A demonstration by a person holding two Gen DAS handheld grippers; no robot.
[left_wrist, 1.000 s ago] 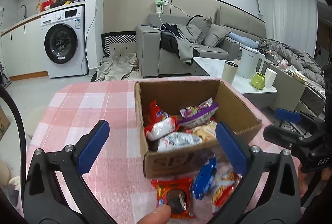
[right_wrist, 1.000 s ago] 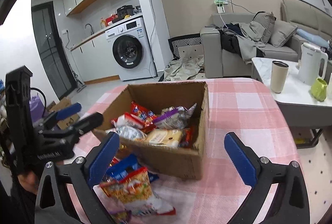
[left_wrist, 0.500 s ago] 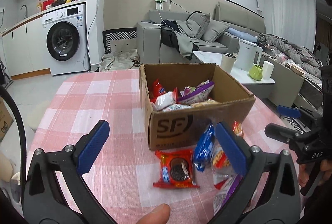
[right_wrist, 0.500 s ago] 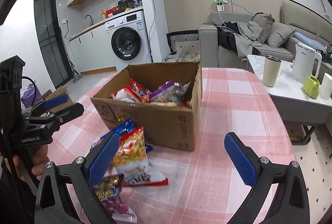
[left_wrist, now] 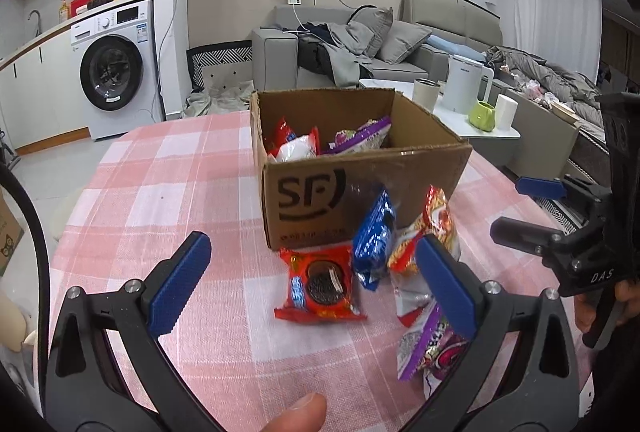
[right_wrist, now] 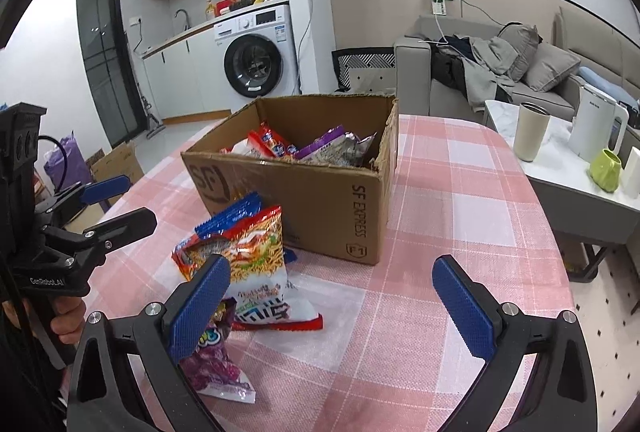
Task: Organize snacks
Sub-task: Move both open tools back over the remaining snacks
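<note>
Left gripper [left_wrist: 312,282]: jaws wide apart and holding nothing, low in the left wrist frame, its blue pads either side of the cookie packet without touching it. It also shows at the left edge of the right wrist frame.
Right gripper [right_wrist: 330,306]: jaws spread wide, nothing between them, at the bottom of the right wrist frame over bare tablecloth. It also shows at the right edge of the left wrist frame.
Box [left_wrist: 360,188]: open cardboard box with "SF" printed on its front, centre of the left wrist frame, standing on the table; several snack packets lie inside.
Cookie packet [left_wrist: 320,282]: red, flat on the cloth just below the box front, centre of the frame.
Blue packet [left_wrist: 374,244]: leaning against the box front, right of the cookie packet.
Noodle bag [right_wrist: 250,260]: orange and white, left of centre in the right wrist frame, propped against the box front with the blue packet behind it.
Purple bag [right_wrist: 214,368]: lower left of the right wrist frame, partly hidden behind the right gripper's left pad.
Table [right_wrist: 460,212]: covered in pink and white checked cloth.
</note>
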